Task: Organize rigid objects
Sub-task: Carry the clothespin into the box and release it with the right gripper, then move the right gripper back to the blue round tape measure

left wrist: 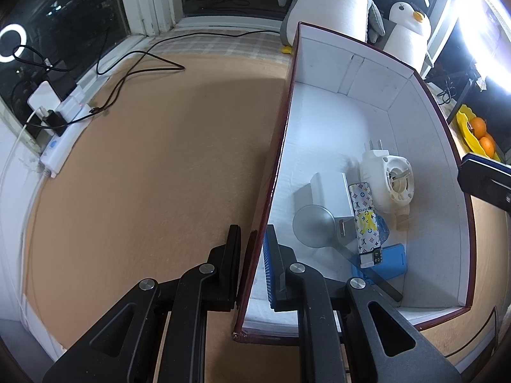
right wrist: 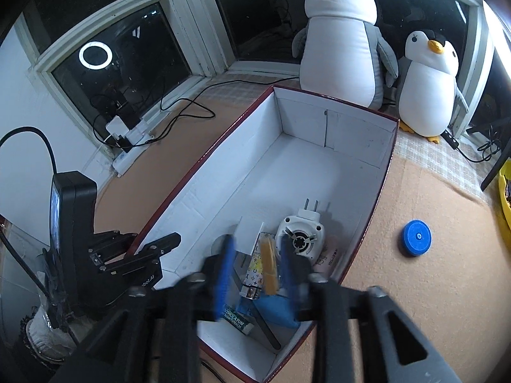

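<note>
Currently the left gripper (left wrist: 252,255) clamps its jaws on the thin left wall of the white-lined, maroon-edged cardboard box (left wrist: 361,99). Right gripper (right wrist: 255,265) jaws stand open above the box's near end, over a ribbed white plastic plug (right wrist: 300,236). A round blue disc (right wrist: 415,237) lies on the tan tabletop (right wrist: 431,287) beside the box's right wall.

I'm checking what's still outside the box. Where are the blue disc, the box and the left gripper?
blue disc (right wrist: 415,238): right wrist view, on its top face.
box (right wrist: 335,126): right wrist view, on its far inner wall.
left gripper (left wrist: 252,239): left wrist view, between fingertips straddling the box wall.
</note>
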Available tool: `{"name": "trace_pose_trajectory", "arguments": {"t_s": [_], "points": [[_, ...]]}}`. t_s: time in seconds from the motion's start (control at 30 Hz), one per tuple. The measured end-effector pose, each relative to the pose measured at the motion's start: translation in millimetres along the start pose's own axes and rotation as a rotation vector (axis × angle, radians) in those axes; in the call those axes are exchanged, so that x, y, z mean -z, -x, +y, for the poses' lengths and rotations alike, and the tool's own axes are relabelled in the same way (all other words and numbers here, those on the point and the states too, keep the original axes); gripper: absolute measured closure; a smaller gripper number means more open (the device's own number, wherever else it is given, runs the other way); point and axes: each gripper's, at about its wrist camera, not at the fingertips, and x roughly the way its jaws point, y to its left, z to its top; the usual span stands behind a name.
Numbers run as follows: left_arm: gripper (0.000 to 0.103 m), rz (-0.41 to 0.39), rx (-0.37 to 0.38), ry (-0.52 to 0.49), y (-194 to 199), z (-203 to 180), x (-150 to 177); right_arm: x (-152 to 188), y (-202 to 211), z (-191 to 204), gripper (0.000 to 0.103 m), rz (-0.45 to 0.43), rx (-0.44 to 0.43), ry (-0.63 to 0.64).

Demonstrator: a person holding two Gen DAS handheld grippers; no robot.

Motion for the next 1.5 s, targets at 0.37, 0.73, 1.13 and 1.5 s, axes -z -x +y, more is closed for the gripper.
{"name": "trace_pose_trajectory", "arguments": {"t_s": [0.37,0.73,1.13,1.5], "points": [[0.091,0.004,0.0,-0.006,0,0,0,-1,21,-33,0.053,-0.074,0.023,-0.092],[0.091,0.008,-0.002,-0.024,0,-2,0,14,31,-138,0.052,-0.081,0.104,-0.368],[0.091,0.012,-0.008,-0.045,0,-4,-1,29,-12,-202,0.048,0.035,0.134,-0.549],[0.091,0.016,-0.018,-0.054,-2,-6,-3,16,-65,-214,0.046,0.139,0.211,-0.534]]}}
